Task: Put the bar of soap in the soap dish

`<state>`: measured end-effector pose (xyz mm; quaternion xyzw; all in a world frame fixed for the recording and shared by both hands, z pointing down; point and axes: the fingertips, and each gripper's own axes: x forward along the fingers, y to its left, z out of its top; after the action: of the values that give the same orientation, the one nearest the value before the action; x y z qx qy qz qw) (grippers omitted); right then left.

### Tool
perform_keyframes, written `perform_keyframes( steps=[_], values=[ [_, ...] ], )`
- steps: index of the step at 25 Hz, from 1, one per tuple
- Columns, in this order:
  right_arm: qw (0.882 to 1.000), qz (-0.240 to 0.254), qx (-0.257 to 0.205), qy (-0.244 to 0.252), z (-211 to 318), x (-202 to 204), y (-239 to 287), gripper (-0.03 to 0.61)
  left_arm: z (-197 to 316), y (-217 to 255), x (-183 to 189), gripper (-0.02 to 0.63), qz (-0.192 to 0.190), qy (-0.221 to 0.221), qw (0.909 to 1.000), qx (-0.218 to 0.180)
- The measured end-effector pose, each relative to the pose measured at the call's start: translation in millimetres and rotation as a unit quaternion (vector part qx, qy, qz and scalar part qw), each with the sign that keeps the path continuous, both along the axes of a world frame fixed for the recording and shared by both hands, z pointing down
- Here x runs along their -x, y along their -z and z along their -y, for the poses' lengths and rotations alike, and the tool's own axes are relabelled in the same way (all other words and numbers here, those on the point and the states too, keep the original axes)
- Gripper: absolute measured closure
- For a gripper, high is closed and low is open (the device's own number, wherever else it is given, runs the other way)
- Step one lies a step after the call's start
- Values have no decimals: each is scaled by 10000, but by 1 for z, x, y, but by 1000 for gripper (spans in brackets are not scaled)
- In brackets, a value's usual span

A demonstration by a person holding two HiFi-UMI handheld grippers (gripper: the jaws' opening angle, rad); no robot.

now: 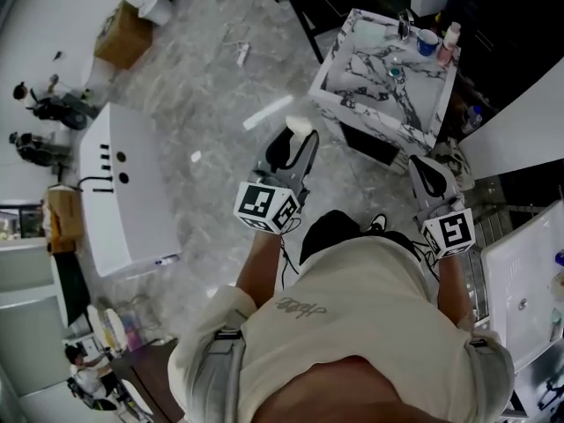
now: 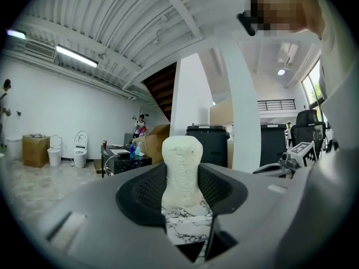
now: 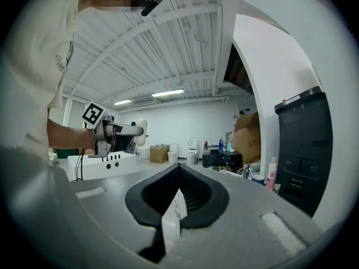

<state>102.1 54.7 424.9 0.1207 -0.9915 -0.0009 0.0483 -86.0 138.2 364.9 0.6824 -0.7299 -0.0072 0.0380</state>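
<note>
Head view: the left claw [image 1: 293,146] grips the bar of soap [image 1: 300,127], raised over the floor and well short of the marble table [image 1: 338,85], probably in transit; the right claw [image 1: 430,176] hangs back, spare; no soap dish can be told among the small items there.
Left gripper view: jaws clamp the bar of soap [image 2: 182,170] upright at its lower half, a firm hold; its base is hidden.
Right gripper view: jaws closed together, nothing between them; beyond, the table's items are too small to name.
</note>
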Motion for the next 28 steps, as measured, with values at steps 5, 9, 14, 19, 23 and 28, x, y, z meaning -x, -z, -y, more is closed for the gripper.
perform_keyframes(
  steps=[5, 9, 14, 19, 23, 28],
  values=[
    [9999, -151, 35, 76, 16, 29, -6, 577, 10, -6, 32, 417, -102, 43, 9999, 71],
    [9996, -287, 50, -25, 36, 65, -14, 577, 32, -24, 69, 417, -355, 1, 9994, 34],
    [9992, -138, -49, -381, 56, 113, 16, 577, 63, -23, 127, 417, -212, -102, 9997, -26],
    [9953, 198, 106, -939, 96, 148, 41, 577, 103, -14, 162, 417, -10, -581, 9983, -100],
    [9885, 236, 238, -1475, 110, 167, 38, 577, 127, -15, 178, 417, -165, -1061, 9942, -17],
    [9846, 36, 324, -1718, 110, 180, 21, 577, 148, -33, 193, 417, -437, -1408, 9891, 41]
  ],
)
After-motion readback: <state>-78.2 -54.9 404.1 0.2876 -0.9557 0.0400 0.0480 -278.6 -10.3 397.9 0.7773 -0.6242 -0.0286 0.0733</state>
